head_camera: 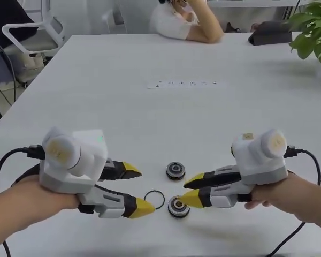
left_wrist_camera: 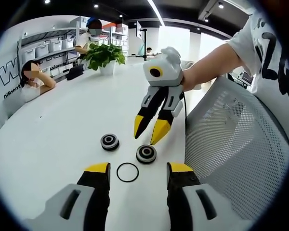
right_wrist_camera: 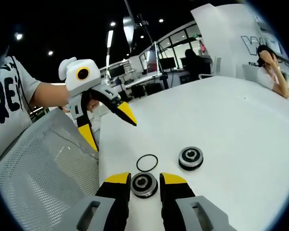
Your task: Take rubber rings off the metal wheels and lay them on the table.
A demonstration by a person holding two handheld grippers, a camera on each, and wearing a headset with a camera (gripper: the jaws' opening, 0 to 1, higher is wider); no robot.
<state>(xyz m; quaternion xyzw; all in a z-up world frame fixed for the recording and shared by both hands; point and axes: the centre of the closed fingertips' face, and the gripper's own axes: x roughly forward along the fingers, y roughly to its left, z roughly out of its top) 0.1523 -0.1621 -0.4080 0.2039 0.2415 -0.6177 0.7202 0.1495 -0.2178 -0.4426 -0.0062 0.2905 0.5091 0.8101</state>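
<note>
Two small metal wheels lie on the white table [head_camera: 150, 118], one farther out [head_camera: 175, 170] [left_wrist_camera: 110, 141] [right_wrist_camera: 190, 158] and one nearer [head_camera: 178, 207] [left_wrist_camera: 146, 154] [right_wrist_camera: 144, 184]. A thin black rubber ring [head_camera: 154, 199] [left_wrist_camera: 127, 172] [right_wrist_camera: 147, 162] lies flat beside the nearer wheel. My right gripper [head_camera: 186, 190] [right_wrist_camera: 145, 179] [left_wrist_camera: 149, 134] is open and hovers just over the nearer wheel, which sits between its yellow tips in its own view. My left gripper [head_camera: 139, 188] [left_wrist_camera: 139, 168] [right_wrist_camera: 110, 129] is open wide, with the loose ring just ahead of its tips.
A person [head_camera: 184, 21] leans on the table's far end. A potted plant [head_camera: 313, 32] and a dark bag [head_camera: 270, 33] stand at the far right. A grey mesh chair [left_wrist_camera: 231, 144] is close behind the near table edge. An office chair [head_camera: 32, 37] stands far left.
</note>
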